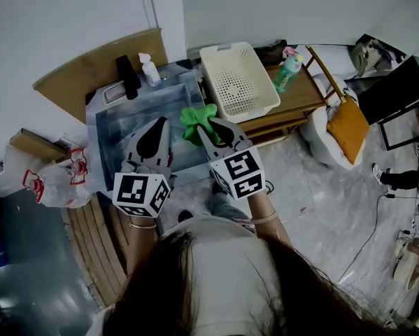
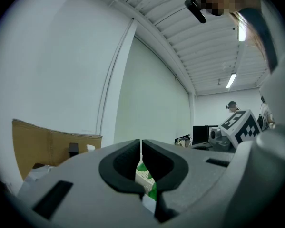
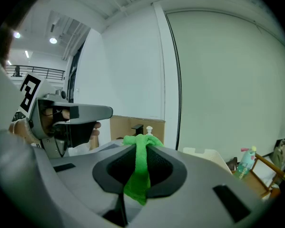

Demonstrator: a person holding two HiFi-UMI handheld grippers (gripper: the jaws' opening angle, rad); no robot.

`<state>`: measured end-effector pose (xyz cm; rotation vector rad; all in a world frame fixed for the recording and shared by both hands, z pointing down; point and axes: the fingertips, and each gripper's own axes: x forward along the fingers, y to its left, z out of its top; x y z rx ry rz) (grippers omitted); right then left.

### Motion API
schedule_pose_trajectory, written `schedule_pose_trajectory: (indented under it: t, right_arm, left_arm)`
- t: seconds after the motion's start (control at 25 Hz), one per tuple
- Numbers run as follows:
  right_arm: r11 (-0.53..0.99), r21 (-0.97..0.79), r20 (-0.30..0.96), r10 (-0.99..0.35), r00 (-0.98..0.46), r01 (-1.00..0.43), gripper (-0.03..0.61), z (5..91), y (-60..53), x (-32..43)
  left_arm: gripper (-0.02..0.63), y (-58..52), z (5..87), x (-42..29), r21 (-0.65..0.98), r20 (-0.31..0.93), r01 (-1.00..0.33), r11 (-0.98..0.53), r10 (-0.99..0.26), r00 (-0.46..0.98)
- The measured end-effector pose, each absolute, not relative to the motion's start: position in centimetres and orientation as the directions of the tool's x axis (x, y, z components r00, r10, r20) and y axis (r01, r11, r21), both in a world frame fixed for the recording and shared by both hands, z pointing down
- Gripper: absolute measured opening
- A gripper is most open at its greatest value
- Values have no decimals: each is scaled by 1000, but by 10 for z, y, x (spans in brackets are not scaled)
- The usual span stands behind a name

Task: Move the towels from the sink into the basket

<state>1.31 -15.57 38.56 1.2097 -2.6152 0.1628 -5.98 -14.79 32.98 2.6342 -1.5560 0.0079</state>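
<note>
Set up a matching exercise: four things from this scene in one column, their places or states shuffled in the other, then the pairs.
Column one
1. green towel
2. basket
3. left gripper
4. orange cushion

Column two
A. empty, on the wooden table
B. on the white chair
C. clamped in the right gripper
D. fingers together, nothing between them

Pairs: 1-C, 2-A, 3-D, 4-B
</note>
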Motion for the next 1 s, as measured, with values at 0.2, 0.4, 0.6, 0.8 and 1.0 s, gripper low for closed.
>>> schedule_pose_trajectory:
  t: [0.2, 0.4, 0.6, 0.8, 1.0]
  right_arm:
    - [632, -2, 280, -744, -607, -775, 69, 388, -167, 38]
    - [615, -11, 285, -754, -592, -788, 69, 392, -179, 64]
    - [601, -18, 287, -762, -580, -799, 69, 395, -192, 90]
    - [593, -15, 290, -768, -571, -805, 69, 398, -208, 113]
    - [588, -7, 293, -772, -564, -809, 69, 401, -222, 136]
  left_arm:
    - [8, -161, 331, -35, 69, 54, -865, -497, -864, 501]
    - [8, -174, 334, -10, 66, 63, -854, -517, -852, 520]
    - [8, -187, 336, 14, 68, 71, -845, -531, -842, 535]
    - [8, -203, 341, 35, 68, 78, -842, -535, -839, 539]
    - [8, -216, 344, 55, 64, 79, -839, -540, -836, 543]
